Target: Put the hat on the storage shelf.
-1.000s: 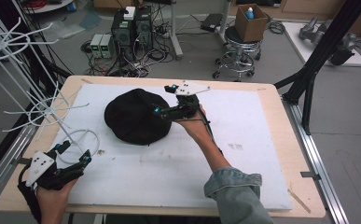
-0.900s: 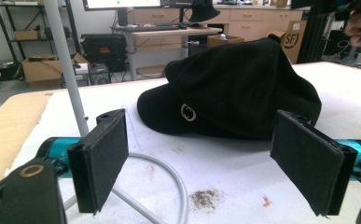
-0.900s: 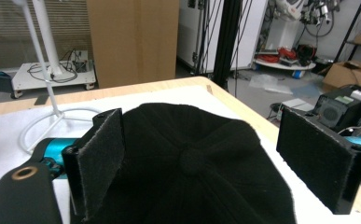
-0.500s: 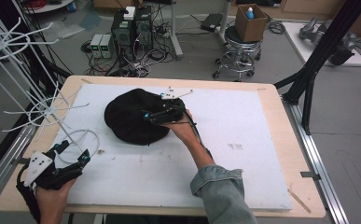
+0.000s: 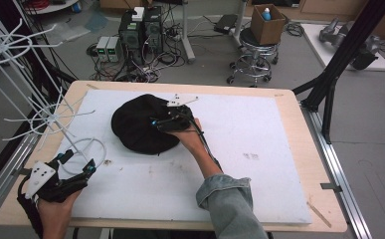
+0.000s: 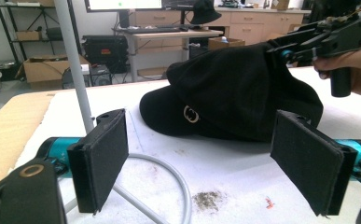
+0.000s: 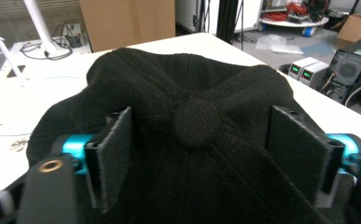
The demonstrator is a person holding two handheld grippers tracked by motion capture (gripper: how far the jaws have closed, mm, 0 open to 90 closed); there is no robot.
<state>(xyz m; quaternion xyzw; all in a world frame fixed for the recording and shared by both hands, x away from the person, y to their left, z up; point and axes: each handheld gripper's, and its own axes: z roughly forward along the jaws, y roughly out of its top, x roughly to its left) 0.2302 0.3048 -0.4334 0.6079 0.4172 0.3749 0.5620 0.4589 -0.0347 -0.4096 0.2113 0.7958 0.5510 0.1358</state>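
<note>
Bulging black cap (image 7: 197, 121) between right gripper (image 7: 199, 154) jaws

High view looks down; both gripper views sit close, seemingly level — sharing the black cap (image 5: 143, 124)

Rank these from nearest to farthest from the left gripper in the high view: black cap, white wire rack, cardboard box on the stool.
1. White wire rack, right beside the left gripper, at the table's left edge.
2. Black cap, mid-table, under the right gripper.
3. Cardboard box, beyond the table, on the stool.

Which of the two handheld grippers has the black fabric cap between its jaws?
The right gripper: its pads straddle the black fabric cap at the crown button. The left gripper sits open by the white wire rack.
</note>
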